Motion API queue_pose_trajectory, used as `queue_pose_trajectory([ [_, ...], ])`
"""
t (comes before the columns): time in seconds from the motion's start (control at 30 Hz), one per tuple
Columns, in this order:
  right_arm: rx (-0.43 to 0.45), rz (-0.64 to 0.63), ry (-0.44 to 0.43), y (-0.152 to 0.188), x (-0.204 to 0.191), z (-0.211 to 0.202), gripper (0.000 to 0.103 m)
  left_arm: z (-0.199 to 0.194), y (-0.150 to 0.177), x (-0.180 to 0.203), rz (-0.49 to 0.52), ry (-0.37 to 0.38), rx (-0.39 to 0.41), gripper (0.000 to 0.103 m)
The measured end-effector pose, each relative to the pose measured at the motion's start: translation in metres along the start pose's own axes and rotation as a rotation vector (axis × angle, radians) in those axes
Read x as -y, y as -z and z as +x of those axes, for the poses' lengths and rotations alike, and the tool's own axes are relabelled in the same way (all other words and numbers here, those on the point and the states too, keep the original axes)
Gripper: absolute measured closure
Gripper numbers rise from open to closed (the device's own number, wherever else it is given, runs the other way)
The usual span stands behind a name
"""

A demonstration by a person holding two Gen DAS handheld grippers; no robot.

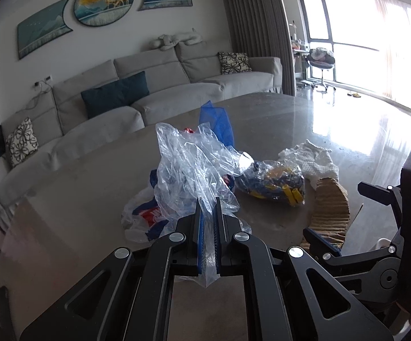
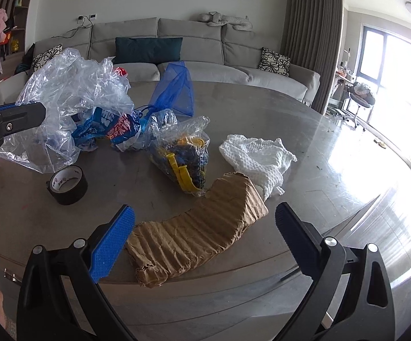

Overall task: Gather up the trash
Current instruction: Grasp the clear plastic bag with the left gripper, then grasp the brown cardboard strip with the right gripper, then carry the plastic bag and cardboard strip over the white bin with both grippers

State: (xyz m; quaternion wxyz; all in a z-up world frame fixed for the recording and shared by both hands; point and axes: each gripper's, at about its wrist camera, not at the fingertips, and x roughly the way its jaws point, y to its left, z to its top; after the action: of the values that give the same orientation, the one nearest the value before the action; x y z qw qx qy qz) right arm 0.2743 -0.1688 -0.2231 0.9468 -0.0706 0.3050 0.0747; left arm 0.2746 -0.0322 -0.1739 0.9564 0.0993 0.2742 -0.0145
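While daylight glares off it, round grey table (image 2: 262,119) fills the foreground w/ 1 grey sofa (image 2: 194,42) behind, 3 wall pics above. Trash on table: 1 clear plastic bag (image 1: 188,164) lifted, clenched in left gripper (image 1: 207,213); 1 brown cardboard piece (image 2: 194,236) at table's near edge, btwn spread fingers of right gripper (image 2: 205,227), released; 1 white cloth (image 2: 262,156); 1 blue mesh bag (image 2: 177,88); 1 tape roll (image 2: 69,184).
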Motion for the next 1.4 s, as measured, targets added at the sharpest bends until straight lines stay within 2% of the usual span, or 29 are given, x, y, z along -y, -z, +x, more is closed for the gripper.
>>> queue_pose_trajectory([
  [0.07,-0.031,0.017,0.004,0.004,0.002,0.009,0.005,0.003,0.001,0.002,0.007,0.003,-0.005,0.096],
  [0.23,-0.081,0.064,-0.051,0.016,0.004,0.022,0.005,0.011,0.005,0.008,0.032,0.008,-0.017,0.096],
  [0.33,-0.074,0.067,-0.072,0.018,0.003,0.020,0.016,0.012,0.007,0.010,0.042,0.009,-0.021,0.096],
  [0.4,-0.073,0.060,-0.082,0.017,0.002,0.017,0.032,0.013,0.006,0.009,0.044,0.010,-0.023,0.096],
  [0.47,-0.076,0.052,-0.091,0.016,-0.001,0.014,0.041,0.013,0.005,0.009,0.041,0.013,-0.027,0.096],
  [0.53,-0.074,0.041,-0.087,0.016,-0.003,0.011,0.047,0.013,0.004,0.009,0.037,0.015,-0.029,0.096],
  [0.57,-0.071,0.033,-0.077,0.017,-0.005,0.009,0.053,0.012,0.003,0.008,0.035,0.015,-0.030,0.096],
  [0.67,-0.073,0.027,-0.076,0.018,-0.007,0.004,0.058,0.009,0.004,0.006,0.033,0.013,-0.029,0.096],
  [0.87,-0.034,-0.027,-0.035,0.017,-0.018,-0.024,0.061,0.001,0.003,0.006,0.029,0.014,-0.026,0.096],
  [1.17,0.070,-0.047,-0.001,-0.005,-0.010,-0.077,0.061,-0.023,-0.005,0.002,0.014,0.015,0.022,0.096],
  [1.4,0.125,-0.056,0.028,-0.021,0.000,-0.100,0.061,-0.043,-0.012,0.002,0.004,0.027,0.063,0.096],
])
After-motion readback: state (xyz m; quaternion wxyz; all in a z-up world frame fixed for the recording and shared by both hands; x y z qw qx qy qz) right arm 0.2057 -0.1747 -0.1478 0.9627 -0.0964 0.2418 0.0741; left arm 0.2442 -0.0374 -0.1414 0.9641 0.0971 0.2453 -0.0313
